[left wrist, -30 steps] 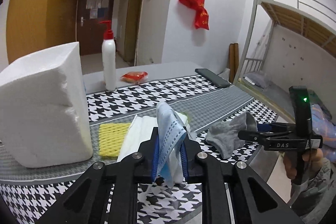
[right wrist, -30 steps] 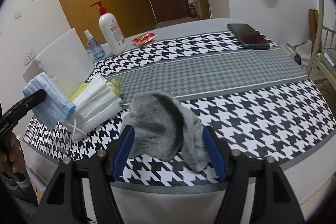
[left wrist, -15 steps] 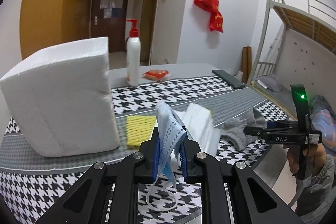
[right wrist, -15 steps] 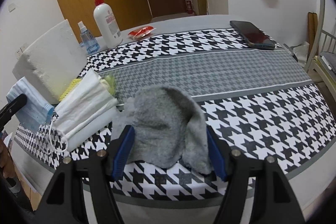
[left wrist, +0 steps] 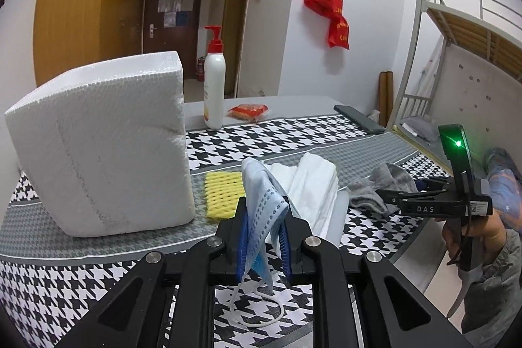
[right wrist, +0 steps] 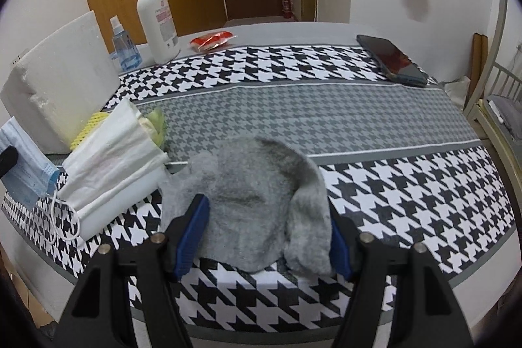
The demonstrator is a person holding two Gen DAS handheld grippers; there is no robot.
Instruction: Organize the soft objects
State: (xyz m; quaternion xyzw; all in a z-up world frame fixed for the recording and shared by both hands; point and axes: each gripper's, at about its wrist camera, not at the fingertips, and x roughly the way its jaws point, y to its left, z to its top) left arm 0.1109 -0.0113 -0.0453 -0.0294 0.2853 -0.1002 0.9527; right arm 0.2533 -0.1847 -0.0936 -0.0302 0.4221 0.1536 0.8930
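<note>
**Mask pinched on the left, sock sitting between wide jaws on the right**

Left gripper [left wrist: 262, 237] first: its jaws are nearly closed and pinching a folded blue face mask [left wrist: 262, 201]. The mask sticks up out of the blue pads toward 12 o'clock, and its white ear loop [left wrist: 261, 312] dangles below them toward 6 o'clock, over the houndstooth cloth of the desk [left wrist: 293, 136]. So that one is clearly held.

Right gripper [right wrist: 266, 234] is a different story. Its jaws stand wide, one blue pad at roughly 9 o'clock of the grey sock [right wrist: 257, 198] and the other at 3 o'clock. The sock lies crumpled on the desk right between them, near the front edge. Both pads look right up against its sides, but I honestly can't tell if they're squeezing it or just framing it.

Around them on the desk: a stack of white masks [right wrist: 111, 162] just beside the sock at its 9 o'clock, a yellow sponge [left wrist: 222, 191] tucked behind that, and a big white foam block [left wrist: 101, 145] at the far left. Further back toward 12 o'clock stand a pump bottle [right wrist: 158, 22], a small spray bottle [right wrist: 122, 46] and a red packet [right wrist: 212, 39], with a dark phone [right wrist: 391, 61] off at 2 o'clock.
</note>
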